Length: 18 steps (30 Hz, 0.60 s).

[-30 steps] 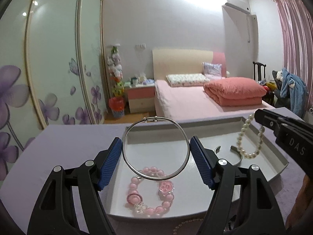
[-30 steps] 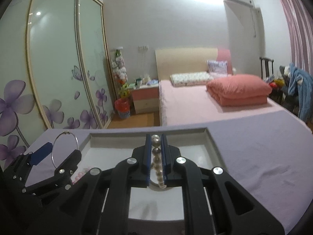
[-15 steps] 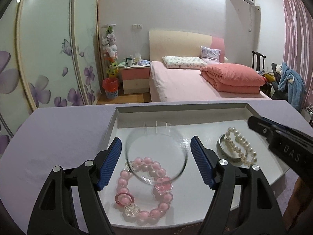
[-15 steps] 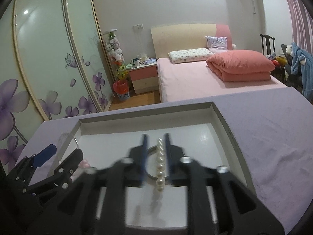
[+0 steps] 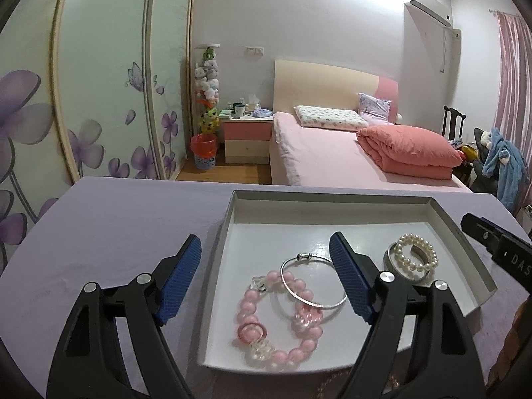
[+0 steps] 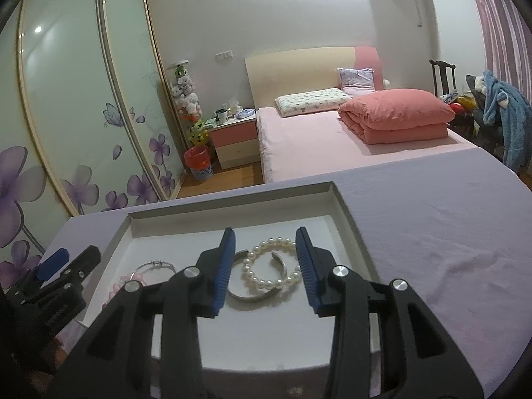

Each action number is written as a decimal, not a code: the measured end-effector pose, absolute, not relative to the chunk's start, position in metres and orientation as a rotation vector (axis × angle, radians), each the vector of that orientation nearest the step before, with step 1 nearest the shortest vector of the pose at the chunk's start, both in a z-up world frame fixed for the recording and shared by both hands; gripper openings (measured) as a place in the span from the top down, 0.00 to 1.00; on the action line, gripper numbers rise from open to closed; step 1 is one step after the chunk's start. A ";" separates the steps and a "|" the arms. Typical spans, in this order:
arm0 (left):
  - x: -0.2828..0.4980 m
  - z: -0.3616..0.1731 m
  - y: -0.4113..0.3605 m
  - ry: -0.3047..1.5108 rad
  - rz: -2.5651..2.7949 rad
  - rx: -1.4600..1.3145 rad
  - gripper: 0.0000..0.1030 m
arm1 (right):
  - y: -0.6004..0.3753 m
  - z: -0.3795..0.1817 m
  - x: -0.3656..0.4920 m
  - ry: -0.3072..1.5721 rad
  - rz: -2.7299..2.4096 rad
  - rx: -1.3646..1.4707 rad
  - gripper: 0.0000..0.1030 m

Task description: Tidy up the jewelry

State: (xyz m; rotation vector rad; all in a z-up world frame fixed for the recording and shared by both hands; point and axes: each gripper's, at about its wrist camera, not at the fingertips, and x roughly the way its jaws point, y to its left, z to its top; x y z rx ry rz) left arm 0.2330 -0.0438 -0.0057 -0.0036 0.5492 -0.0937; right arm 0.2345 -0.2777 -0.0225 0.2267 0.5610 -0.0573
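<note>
Left hand-held gripper (image 5: 266, 279) wide, empty | right hand-held gripper (image 6: 265, 262) parted, empty | bracelets in tray (image 5: 465, 232)

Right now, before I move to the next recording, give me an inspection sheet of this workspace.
Surface: lilac table top, holding a shallow white tray.
Job's things: all in the tray. Pink bead bracelet with the thin silver bangle lying across it; pearl bracelet lying on an open silver cuff.
Clutter: pale beads just beyond the tray's near rim, too dim to identify.
Grippers: left gripper open, empty, one finger on each side of the tray's left wall; right gripper open, having just released, above the pearl bracelet.
Cables: nothing seen.
Surroundings: bed, bedside cabinet, floral wardrobe doors, pink curtain.
</note>
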 end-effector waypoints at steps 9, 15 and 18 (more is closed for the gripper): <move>0.197 -0.004 -0.035 0.560 -0.125 0.016 0.23 | -0.289 -0.025 0.194 0.604 -0.058 0.196 0.62; 0.162 -0.008 -0.022 0.585 -0.162 0.023 0.23 | -0.289 -0.039 0.157 0.689 -0.026 0.145 0.62; 0.150 -0.011 -0.013 0.603 -0.169 0.024 0.23 | -0.286 -0.051 0.139 0.748 0.000 0.115 0.62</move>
